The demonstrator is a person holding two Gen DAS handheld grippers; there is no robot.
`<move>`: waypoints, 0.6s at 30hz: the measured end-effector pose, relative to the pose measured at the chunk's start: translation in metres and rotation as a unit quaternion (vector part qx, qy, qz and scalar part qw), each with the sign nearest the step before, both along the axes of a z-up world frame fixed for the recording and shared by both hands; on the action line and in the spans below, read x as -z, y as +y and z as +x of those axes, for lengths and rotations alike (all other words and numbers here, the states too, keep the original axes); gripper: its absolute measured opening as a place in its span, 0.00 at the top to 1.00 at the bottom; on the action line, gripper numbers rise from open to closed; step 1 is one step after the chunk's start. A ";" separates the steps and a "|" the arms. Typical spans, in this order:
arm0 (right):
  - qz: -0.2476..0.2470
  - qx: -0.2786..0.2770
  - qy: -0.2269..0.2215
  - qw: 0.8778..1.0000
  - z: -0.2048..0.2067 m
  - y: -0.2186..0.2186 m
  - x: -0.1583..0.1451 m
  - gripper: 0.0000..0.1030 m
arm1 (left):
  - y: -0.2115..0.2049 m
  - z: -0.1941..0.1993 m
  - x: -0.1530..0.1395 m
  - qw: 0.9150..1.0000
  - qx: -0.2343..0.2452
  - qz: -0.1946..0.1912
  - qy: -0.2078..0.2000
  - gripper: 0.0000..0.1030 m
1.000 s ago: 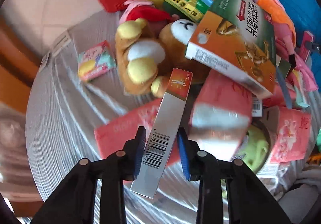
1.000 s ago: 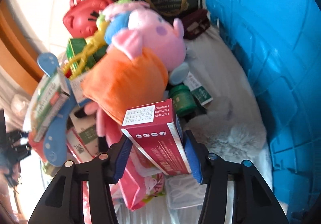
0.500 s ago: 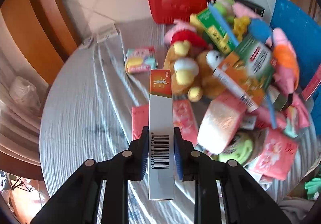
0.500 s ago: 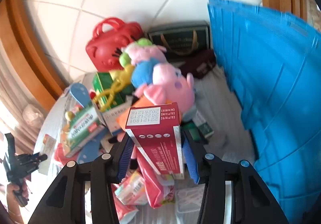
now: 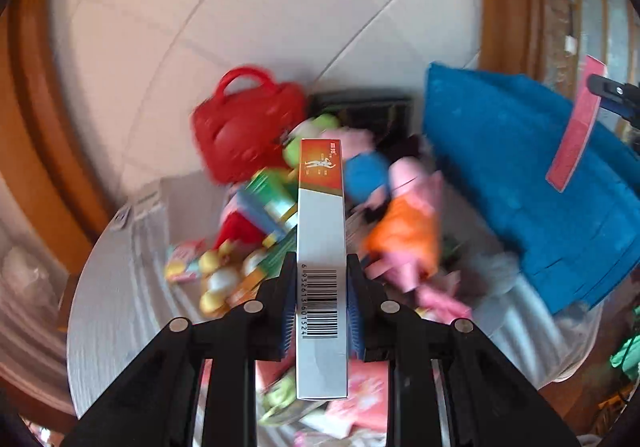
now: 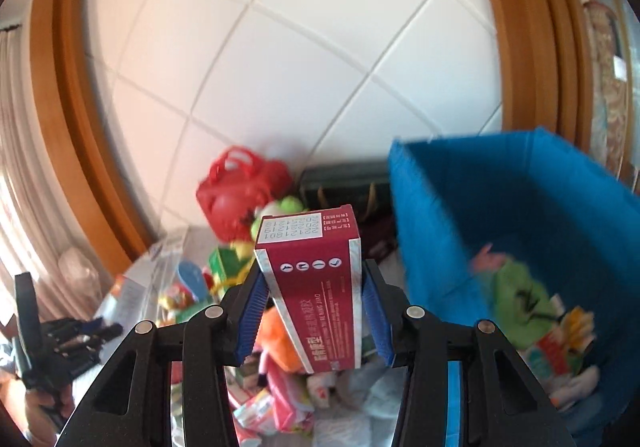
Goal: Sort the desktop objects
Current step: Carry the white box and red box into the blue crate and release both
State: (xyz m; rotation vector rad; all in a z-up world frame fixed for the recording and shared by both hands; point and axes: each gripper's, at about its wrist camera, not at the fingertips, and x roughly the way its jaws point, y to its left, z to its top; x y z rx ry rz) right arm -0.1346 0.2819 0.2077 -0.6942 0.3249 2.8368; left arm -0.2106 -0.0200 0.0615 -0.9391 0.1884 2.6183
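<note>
While my left gripper point(image 5: 321, 307) clamps the silver box point(image 5: 321, 267), my right gripper point(image 6: 314, 311) grips the red box point(image 6: 316, 299) beside the blue bin point(image 6: 520, 207).

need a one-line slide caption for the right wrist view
Right gripper holds a dark red carton above the cluttered table, with the open blue bin to its right.

slim box point(image 5: 321, 231): white, orange-red end, black barcode
carton point(image 6: 316, 295): dark red, silver edges
bin point(image 6: 440, 215): blue
handbag point(image 5: 244, 123): red, probably plastic
</note>
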 end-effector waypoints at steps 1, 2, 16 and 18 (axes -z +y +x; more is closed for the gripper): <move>0.002 0.002 0.005 1.000 0.006 0.005 -0.007 0.56 | 0.018 0.001 -0.008 1.000 0.010 0.005 0.007 0.79; 0.008 0.006 0.015 1.000 0.016 0.017 -0.019 0.56 | 0.036 0.004 -0.016 1.000 0.019 0.010 0.012 0.79; 0.060 0.051 -0.033 0.996 0.077 0.197 -0.074 0.56 | 0.319 -0.005 -0.110 0.988 0.149 0.029 0.014 0.79; 0.058 0.050 -0.060 0.995 0.072 0.225 -0.064 0.56 | 0.361 -0.010 -0.110 0.987 0.159 0.014 -0.004 0.79</move>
